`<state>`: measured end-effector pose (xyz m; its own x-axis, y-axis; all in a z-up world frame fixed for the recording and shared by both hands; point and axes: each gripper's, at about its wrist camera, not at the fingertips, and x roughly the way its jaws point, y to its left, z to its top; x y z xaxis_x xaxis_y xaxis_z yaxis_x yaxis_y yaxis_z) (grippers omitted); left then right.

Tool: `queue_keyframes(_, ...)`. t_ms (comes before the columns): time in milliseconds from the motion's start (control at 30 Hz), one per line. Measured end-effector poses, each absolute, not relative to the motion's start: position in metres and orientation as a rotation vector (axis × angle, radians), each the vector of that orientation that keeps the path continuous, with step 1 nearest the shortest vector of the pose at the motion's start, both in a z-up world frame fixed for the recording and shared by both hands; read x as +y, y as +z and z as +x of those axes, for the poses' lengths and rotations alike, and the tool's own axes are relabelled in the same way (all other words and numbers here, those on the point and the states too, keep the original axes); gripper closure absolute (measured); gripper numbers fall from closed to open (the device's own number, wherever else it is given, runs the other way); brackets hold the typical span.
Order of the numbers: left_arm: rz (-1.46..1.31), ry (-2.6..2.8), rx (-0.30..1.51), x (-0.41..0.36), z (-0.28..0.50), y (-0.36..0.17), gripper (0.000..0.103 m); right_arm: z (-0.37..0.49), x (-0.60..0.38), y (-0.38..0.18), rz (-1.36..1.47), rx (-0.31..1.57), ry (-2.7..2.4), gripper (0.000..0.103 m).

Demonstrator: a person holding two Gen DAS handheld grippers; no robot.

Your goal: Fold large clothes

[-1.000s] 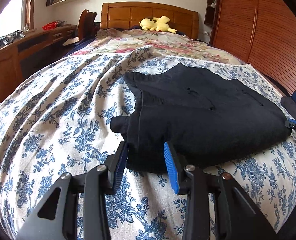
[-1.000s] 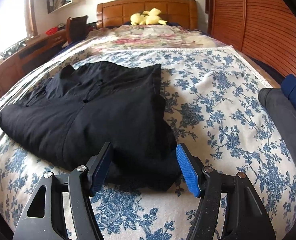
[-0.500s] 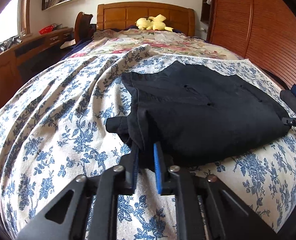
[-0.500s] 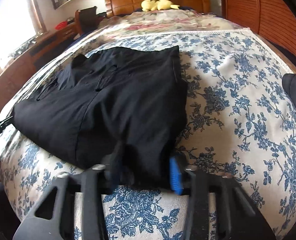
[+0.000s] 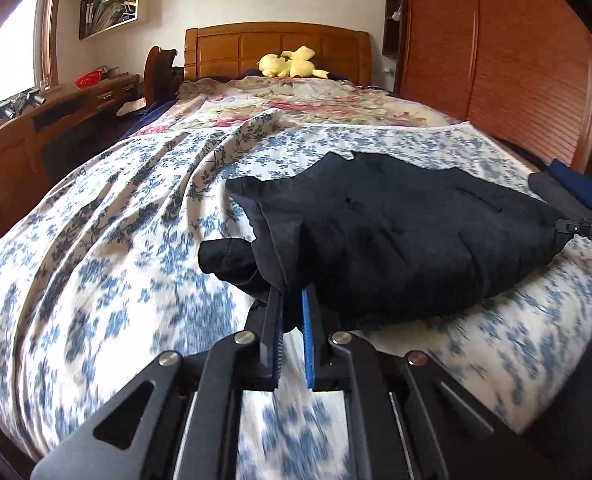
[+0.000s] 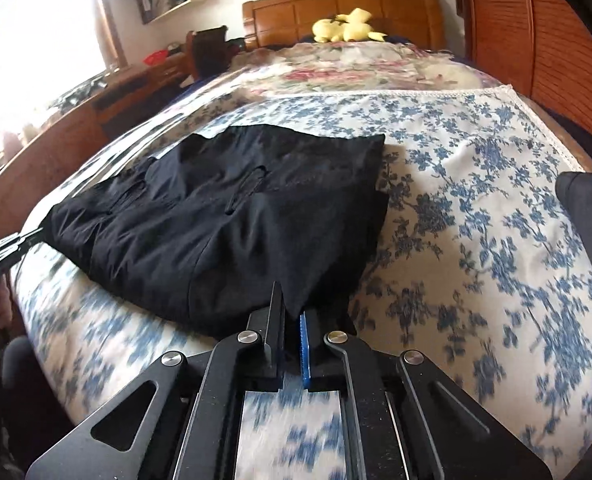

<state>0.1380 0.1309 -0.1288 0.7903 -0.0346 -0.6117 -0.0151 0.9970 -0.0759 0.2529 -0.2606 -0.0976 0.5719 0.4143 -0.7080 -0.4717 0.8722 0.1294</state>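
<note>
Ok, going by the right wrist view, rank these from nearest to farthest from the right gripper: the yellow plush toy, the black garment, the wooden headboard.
1. Black garment: pinched at its near edge by the right gripper, spreading left.
2. Yellow plush toy: far end of the bed, just in front of the headboard.
3. Wooden headboard: right behind the toy, farthest by a small margin.

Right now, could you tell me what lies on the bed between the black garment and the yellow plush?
In both wrist views, only bedding: the blue-flowered sheet, then a pink-flowered cover, between the garment and the plush.
</note>
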Motion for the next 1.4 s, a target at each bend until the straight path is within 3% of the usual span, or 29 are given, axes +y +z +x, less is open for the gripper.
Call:
queue_keyframes(233,-0.094,-0.073,0.671,0.110,0.088,-0.123,0.097,0.191,-0.288,-0.070,-0.108,0.776,0.530,0.100)
queue_keyframes(600,-0.041,-0.078,0.722,0.101,0.076,-0.127,0.094,0.172,-0.291,-0.073,-0.192,0.798,0.449,0.099)
queue_keyframes(767,-0.051,-0.068,0.722,0.109,0.067,-0.127,0.090,0.169,-0.291,-0.067,-0.219,0.763,0.401,0.089)
queue_keyframes(833,-0.048,-0.055,0.706,0.110,0.061,-0.123,0.085,0.169,-0.292,-0.061,-0.216,0.738,0.388,0.069)
queue_keyframes(900,-0.049,-0.054,0.696,0.111,0.057,-0.119,0.081,0.168,-0.291,-0.054,-0.204,0.706,0.395,0.062)
queue_keyframes(1033,-0.033,-0.061,0.670,0.106,0.056,-0.108,0.069,0.172,-0.276,-0.047,-0.200,0.681,0.438,0.061)
queue_keyframes(1400,0.008,-0.140,0.635,0.063,0.091,-0.092,0.061,0.204,-0.244,-0.118,-0.262,0.839,0.434,0.060)
